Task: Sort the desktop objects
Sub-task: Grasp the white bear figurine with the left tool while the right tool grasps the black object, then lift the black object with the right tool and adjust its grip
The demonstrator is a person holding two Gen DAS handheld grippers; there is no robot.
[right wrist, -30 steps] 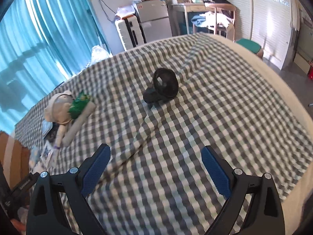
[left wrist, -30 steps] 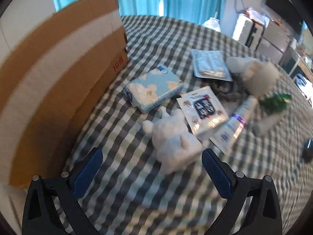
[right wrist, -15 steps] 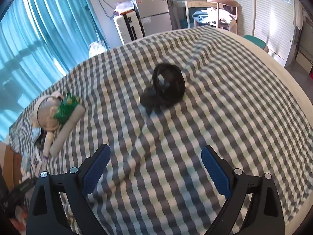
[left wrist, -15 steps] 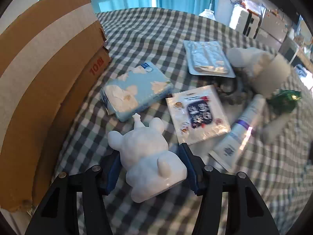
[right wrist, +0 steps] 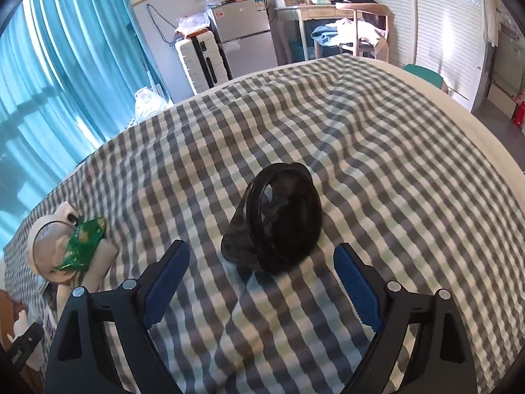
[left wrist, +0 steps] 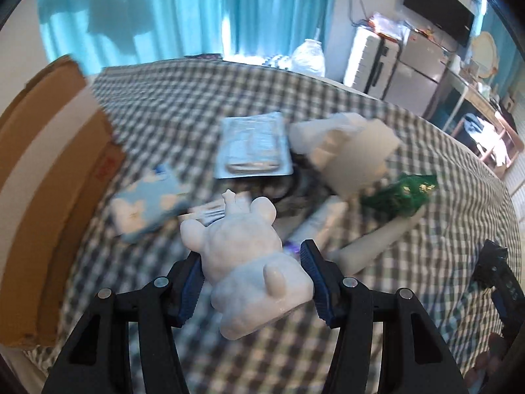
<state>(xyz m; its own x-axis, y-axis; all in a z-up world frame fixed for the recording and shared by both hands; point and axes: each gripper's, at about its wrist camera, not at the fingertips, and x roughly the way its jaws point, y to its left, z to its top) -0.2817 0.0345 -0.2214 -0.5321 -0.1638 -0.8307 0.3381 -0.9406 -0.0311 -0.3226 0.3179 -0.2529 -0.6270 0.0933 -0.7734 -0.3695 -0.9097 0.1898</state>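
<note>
— Since a second ago the left gripper (left wrist: 252,274) has gone from wide open over the cloth to clamped on the white bear figurine (left wrist: 249,262), and the whole pile behind it smears as if the figurine is coming up off the checked cloth (left wrist: 183,111). The right gripper (right wrist: 259,282) has closed in on the black round device (right wrist: 279,226), which now sits just ahead of its blue pads.

— How are the fingers standing?

— Left ones narrowed onto the bear's body, one pad on each flank, below the ears. Right ones spread wide, holding nothing, the black device between and a little beyond the tips.

— How will the bear handle?

— It looks like a hard, smooth, glossy casting, plaster or vinyl I'd guess, so stiff and possibly slippery, maybe chippable at the ears and the little star on its head. The grip across the torso seems the sensible place; I'd avoid the ears.

— And where should it go?

— Probably the cardboard box (left wrist: 49,177) standing at the left edge, near the blue tissue pack (left wrist: 147,210). The foil packet (left wrist: 252,146), green snack bag (left wrist: 398,193) and white tube (left wrist: 316,226) lie untouched beyond it

— The black device?

— Rigid plastic, ring-shaped; I'd pinch across the ring rim, though its weight I cannot tell
</note>
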